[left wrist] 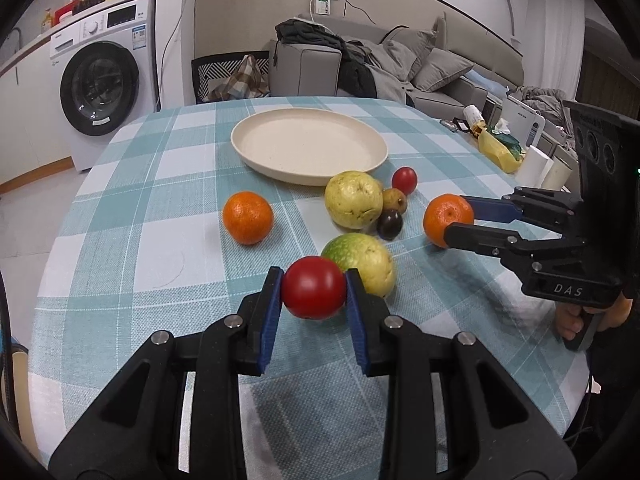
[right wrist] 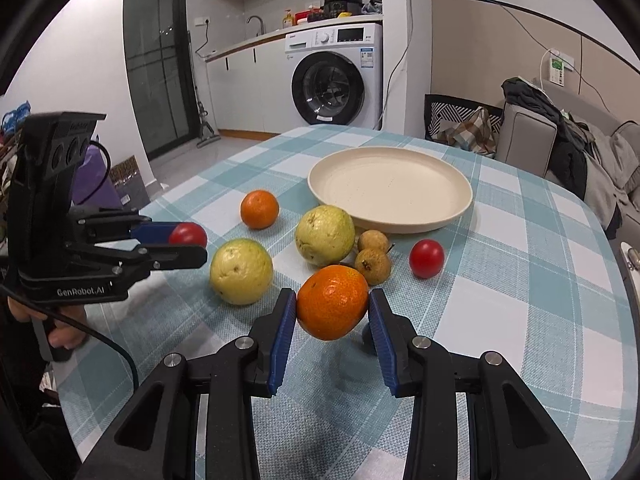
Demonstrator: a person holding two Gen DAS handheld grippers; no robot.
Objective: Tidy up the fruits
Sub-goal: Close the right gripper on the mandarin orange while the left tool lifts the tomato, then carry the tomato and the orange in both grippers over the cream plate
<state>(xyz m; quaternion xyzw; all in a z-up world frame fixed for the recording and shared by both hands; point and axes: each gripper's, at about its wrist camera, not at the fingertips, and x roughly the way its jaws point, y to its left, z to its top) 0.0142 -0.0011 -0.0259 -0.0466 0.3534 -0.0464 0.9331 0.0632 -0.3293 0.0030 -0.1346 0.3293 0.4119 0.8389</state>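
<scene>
Left wrist view: your left tongs (left wrist: 314, 294) squeeze a red tomato (left wrist: 313, 293), your right tongs (right wrist: 332, 314) squeeze an orange (right wrist: 332, 307) (cream plate (left wrist: 256, 152) sits bare).

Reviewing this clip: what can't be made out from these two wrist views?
- Dark round fruit: seen in the left wrist view only; in the right wrist view the held orange covers that spot.
- Undersides of the held tomato and orange: whether either is clear of the tablecloth, neither view settles.
- Person: only fingers on a handle, cut off by the frame edge.
- Items on the washing machine: too small to identify.
</scene>
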